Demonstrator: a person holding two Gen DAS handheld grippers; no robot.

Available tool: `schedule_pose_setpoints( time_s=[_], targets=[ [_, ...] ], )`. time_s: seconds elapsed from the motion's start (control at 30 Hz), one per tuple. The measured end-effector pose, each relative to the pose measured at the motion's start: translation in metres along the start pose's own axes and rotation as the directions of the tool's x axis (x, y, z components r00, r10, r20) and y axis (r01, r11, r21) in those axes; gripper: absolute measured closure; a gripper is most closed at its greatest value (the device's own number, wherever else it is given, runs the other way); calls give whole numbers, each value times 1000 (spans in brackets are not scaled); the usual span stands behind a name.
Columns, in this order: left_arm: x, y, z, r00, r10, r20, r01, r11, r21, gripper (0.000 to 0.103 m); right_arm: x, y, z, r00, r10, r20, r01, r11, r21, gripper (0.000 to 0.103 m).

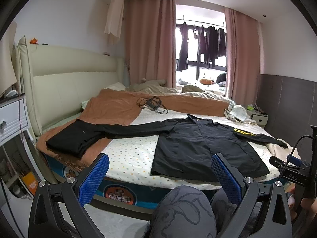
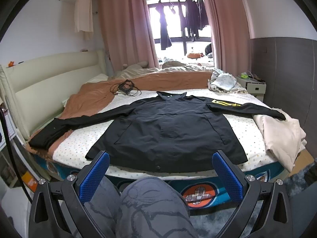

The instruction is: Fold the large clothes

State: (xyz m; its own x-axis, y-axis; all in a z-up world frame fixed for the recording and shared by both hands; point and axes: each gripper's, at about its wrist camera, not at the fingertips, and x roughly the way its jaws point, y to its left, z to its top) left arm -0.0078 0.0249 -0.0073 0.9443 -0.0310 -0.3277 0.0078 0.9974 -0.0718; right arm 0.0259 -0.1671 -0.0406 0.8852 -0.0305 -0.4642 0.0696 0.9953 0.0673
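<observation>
Both grippers, left (image 1: pixel 160 175) and right (image 2: pixel 160 172), gape empty; the limp, light jacket (image 2: pixel 168 127), flat across the bed (image 2: pixel 79 144), is probably best pinched at its sleeve ends.

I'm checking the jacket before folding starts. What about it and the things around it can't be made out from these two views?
- Jacket underside: against the bed sheet, both views.
- Jacket hem, left wrist view: partly behind the left gripper's finger.
- Yellow sleeve marking: too small to read.
- Folded black garment: type unclear; jacket sleeve lies across it.
</observation>
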Motion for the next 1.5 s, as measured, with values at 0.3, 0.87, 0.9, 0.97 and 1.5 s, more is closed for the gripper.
schedule_pose_setpoints(
  time_s=[0.3, 0.87, 0.9, 0.97, 1.5],
  targets=[
    [24, 7, 9, 1000, 7, -19, -8, 1000, -13, 0, 27, 2, 14, 1000, -2, -19, 2, 1000, 8, 0],
    [107, 22, 31, 996, 52, -77, -57, 997, -59, 0, 105, 4, 54, 998, 24, -57, -23, 1000, 16, 0],
    [113, 24, 33, 995, 57, -80, -62, 996, -62, 0, 112, 6, 58, 998, 25, -58, -25, 1000, 14, 0],
    [126, 27, 37, 994, 63, -85, -68, 995, -68, 0, 128, 10, 67, 998, 30, -62, -29, 1000, 10, 0],
    [226, 81, 61, 971, 147, -191, -169, 980, -102, 0, 254, 56, 118, 990, 95, -106, -91, 995, 40, 0]
  ],
)
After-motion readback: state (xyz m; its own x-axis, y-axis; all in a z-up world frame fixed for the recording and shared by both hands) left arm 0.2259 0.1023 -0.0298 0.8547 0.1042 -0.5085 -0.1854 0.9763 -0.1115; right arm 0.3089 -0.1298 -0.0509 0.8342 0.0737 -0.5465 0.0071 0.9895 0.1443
